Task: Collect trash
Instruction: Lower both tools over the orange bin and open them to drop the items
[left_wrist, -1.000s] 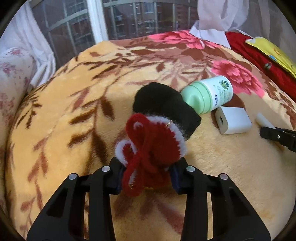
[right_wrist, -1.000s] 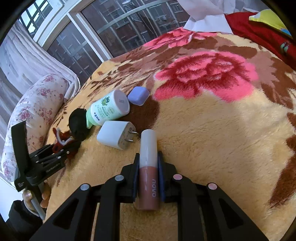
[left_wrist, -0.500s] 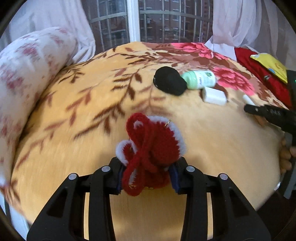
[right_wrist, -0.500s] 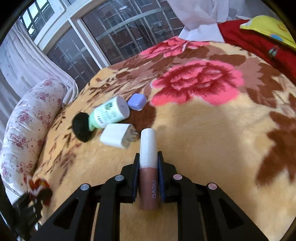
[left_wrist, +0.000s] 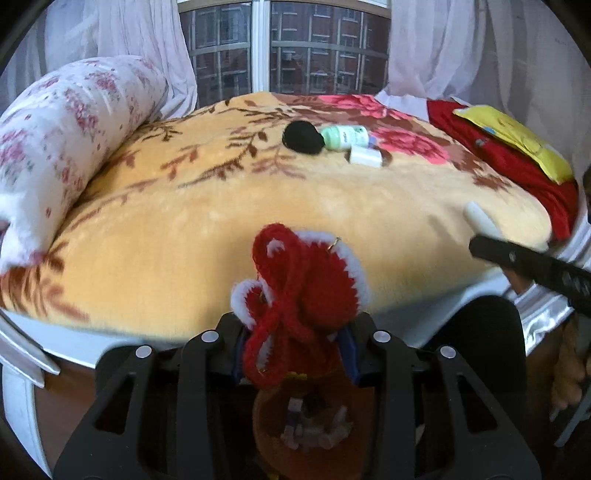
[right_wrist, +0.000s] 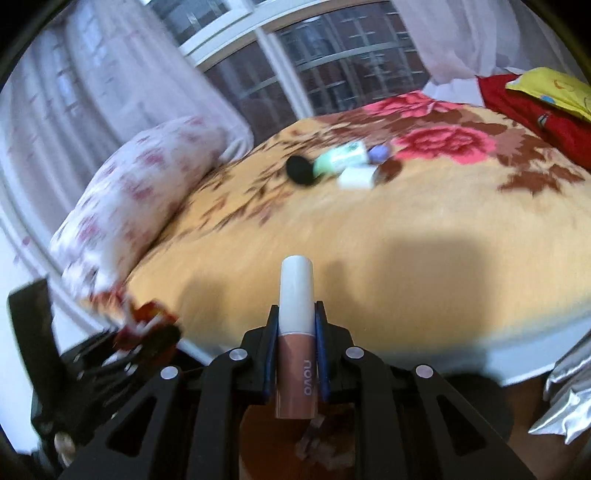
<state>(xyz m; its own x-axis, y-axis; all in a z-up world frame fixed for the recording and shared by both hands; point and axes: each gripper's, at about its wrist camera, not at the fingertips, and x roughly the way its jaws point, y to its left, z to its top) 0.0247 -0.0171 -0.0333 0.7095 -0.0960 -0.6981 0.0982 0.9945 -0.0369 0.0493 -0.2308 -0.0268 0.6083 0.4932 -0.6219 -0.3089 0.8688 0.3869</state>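
Note:
My left gripper (left_wrist: 295, 343) is shut on a red and white yarn ornament (left_wrist: 301, 291), held off the near edge of the bed above a brown bin (left_wrist: 314, 428) with scraps inside. My right gripper (right_wrist: 295, 350) is shut on a lip gloss tube (right_wrist: 295, 332) with a white cap, also past the bed edge above the brown bin (right_wrist: 325, 446). On the bed lie a black pom-pom (left_wrist: 302, 137), a green bottle (left_wrist: 344, 137), a white charger (left_wrist: 365, 156) and a small purple case (right_wrist: 379, 152). The left gripper also shows blurred in the right wrist view (right_wrist: 147, 332).
A floral bolster pillow (left_wrist: 62, 147) lies along the bed's left side. Red cloth (left_wrist: 509, 158) and a yellow pillow (left_wrist: 517, 140) lie at the right. The bed's white frame (left_wrist: 92, 350) runs below the blanket. Window and curtains stand behind.
Both grippers have pulled back from the bed with their objects and now hang past the near edge above the brown bin. The items on the bed look farther away.

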